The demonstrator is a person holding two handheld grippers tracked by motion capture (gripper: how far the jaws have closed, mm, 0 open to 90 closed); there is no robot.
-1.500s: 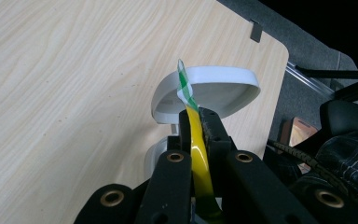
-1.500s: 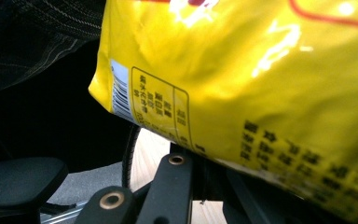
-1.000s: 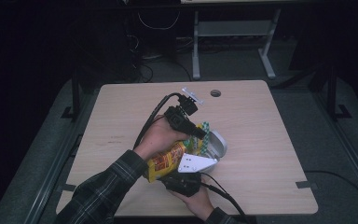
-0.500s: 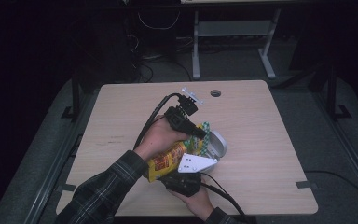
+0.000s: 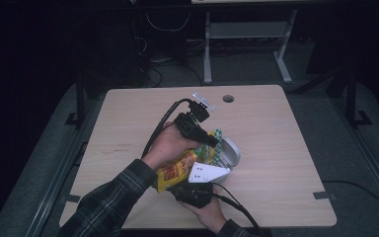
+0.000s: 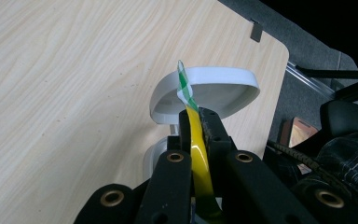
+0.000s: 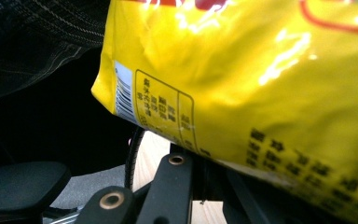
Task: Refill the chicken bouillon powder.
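**Both grippers clamped on one yellow bag**

High view: the left gripper (image 5: 212, 143) and right gripper (image 5: 197, 185) hold a bag (image 5: 177, 170) above the table (image 5: 276, 148), a white bowl (image 5: 231, 153) at its 3 o'clock.

Left gripper view: jaws pinch the bag's edge (image 6: 198, 154); the bowl (image 6: 214, 91) lies at 12 o'clock.

Right gripper view: jaws closed on the bag's (image 7: 242, 79) lower seam.

Snack bag (image 7: 261, 79): glossy yellow plastic film, crinkled, strong glare. Worktop (image 6: 65, 84): pale wood-grain laminate, matt. Bowl (image 6: 223, 91): smooth white plastic; tool jaws matt black.
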